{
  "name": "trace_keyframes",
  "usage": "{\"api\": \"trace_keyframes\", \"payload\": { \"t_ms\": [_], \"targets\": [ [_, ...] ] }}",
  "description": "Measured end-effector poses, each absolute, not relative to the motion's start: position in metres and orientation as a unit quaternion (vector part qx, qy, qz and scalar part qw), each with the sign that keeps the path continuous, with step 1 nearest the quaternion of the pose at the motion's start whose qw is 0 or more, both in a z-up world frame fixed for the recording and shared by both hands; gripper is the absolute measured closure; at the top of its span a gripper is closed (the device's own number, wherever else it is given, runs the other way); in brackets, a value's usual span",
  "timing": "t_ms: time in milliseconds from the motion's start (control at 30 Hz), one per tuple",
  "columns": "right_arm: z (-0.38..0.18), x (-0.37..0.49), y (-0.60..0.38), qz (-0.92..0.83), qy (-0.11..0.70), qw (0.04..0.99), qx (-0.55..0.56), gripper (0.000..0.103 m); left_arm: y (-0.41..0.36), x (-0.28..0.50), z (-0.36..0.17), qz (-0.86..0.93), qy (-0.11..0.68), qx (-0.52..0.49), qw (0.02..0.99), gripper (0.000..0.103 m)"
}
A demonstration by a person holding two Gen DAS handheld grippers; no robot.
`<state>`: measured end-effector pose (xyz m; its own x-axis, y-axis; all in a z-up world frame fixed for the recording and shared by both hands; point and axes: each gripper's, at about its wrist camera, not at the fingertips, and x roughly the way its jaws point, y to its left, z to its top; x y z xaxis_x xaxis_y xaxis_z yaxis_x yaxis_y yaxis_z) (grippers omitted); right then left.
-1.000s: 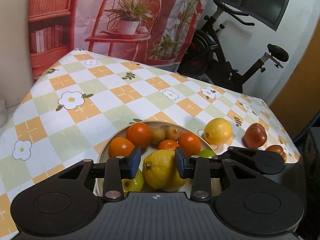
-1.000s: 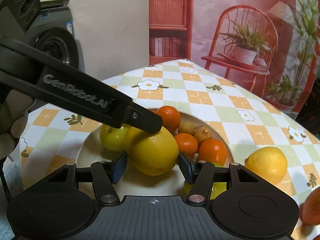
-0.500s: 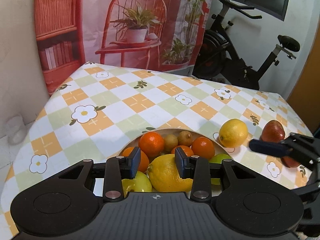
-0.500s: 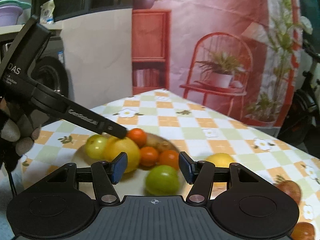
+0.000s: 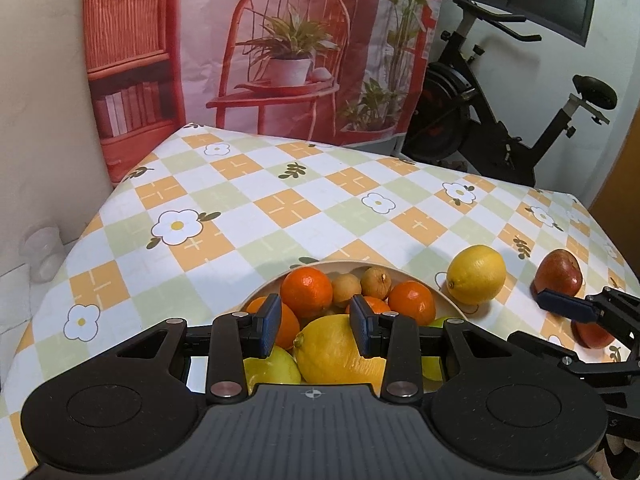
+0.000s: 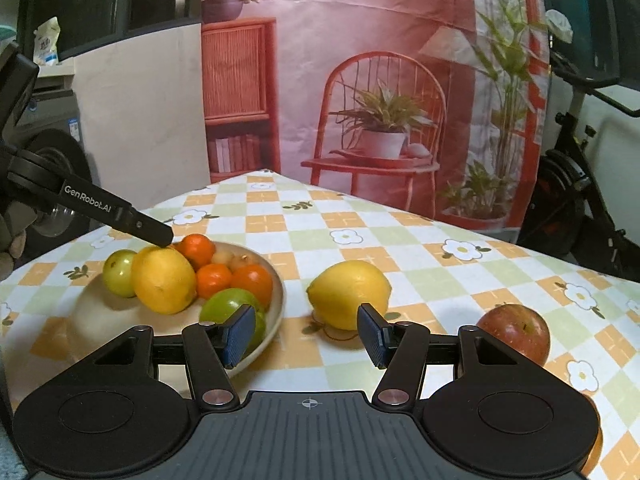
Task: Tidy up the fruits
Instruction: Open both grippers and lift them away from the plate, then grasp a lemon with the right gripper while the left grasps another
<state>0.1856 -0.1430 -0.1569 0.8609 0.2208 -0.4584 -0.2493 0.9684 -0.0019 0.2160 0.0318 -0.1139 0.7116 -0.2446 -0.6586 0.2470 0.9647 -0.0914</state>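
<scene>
A beige bowl [image 5: 272, 282] [image 6: 278, 300] holds oranges, small brown fruits, green apples and a big lemon [image 5: 336, 354] [image 6: 164, 280]. My left gripper [image 5: 315, 330] hovers just over that lemon, jaws a little apart, with nothing pinched between the pads; its fingertip [image 6: 160, 236] sits at the lemon's top. My right gripper [image 6: 307, 334] stands open, low over the tablecloth. A second lemon [image 6: 348, 294] [image 5: 476, 280] lies on the cloth just beyond its pads. A red apple [image 6: 516, 332] [image 5: 558, 274] lies further right. A finger [image 5: 564, 306] of the right gripper shows beside that apple.
Another red fruit [image 5: 592, 334] lies partly hidden behind the right gripper. The checked tablecloth [image 6: 360, 240] drops off at its far edges. An exercise bike [image 5: 500, 136] stands beyond the table, a washing machine [image 6: 52, 184] at the left. A gloved hand [image 6: 12, 240] holds the left gripper.
My right gripper has swung right, away from the bowl, and now faces the lemon on the cloth. The left gripper has tilted up slightly above the bowl's lemon.
</scene>
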Motion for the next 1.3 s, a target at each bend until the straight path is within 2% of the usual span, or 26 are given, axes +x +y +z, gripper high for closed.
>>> {"api": "trace_keyframes", "payload": {
  "t_ms": [533, 700, 1300],
  "targets": [
    [-0.168, 0.216, -0.162, 0.110, 0.235, 0.966, -0.019, 0.050, -0.020, 0.237, -0.095, -0.173, 0.339, 0.004, 0.925, 0.063],
    [-0.171, 0.222, -0.168, 0.107, 0.238, 0.965, -0.011, 0.050, -0.041, 0.250, -0.097, -0.206, 0.356, -0.034, 0.911, 0.063],
    [-0.186, 0.251, -0.173, 0.120, 0.276, 0.953, 0.028, 0.050, -0.085, 0.295, -0.134, -0.255, 0.419, -0.048, 0.870, 0.063]
  ]
}}
